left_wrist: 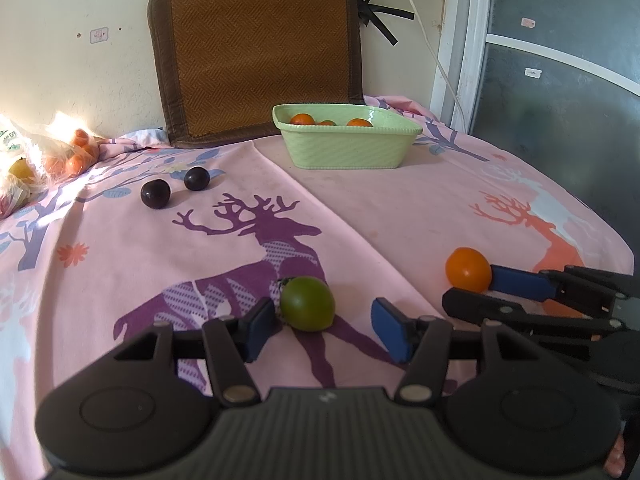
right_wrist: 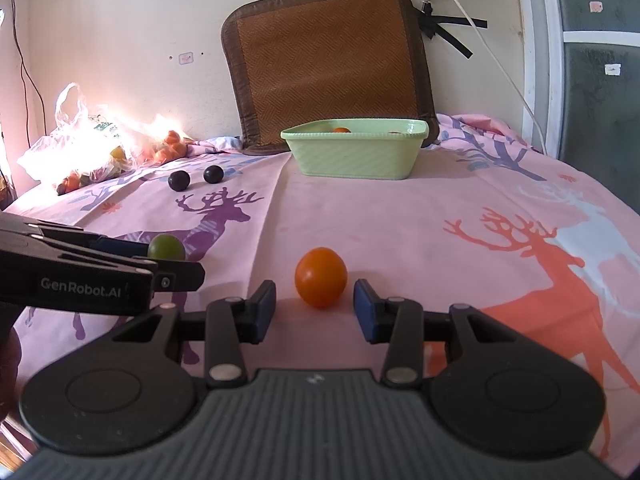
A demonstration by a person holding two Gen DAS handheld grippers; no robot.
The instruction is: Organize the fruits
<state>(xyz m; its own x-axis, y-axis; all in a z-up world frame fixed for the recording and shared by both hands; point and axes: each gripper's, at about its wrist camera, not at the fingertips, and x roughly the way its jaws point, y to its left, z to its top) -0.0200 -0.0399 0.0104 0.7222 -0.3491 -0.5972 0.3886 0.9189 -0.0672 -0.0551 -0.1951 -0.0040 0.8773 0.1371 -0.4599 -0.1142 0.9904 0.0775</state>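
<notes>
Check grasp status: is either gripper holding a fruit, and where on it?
Nothing held. The left gripper brackets the green fruit and the right gripper the orange fruit; gaps show at the fingers, both fruits on the cloth.

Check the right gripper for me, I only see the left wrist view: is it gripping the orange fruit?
Observer: No. The right gripper is open; the orange fruit sits between its fingers, with a gap on each side.
Operator: What's past my left edge?
Observer: A white plastic bag holding fruit, with its handle loop standing up against the wall.
</notes>
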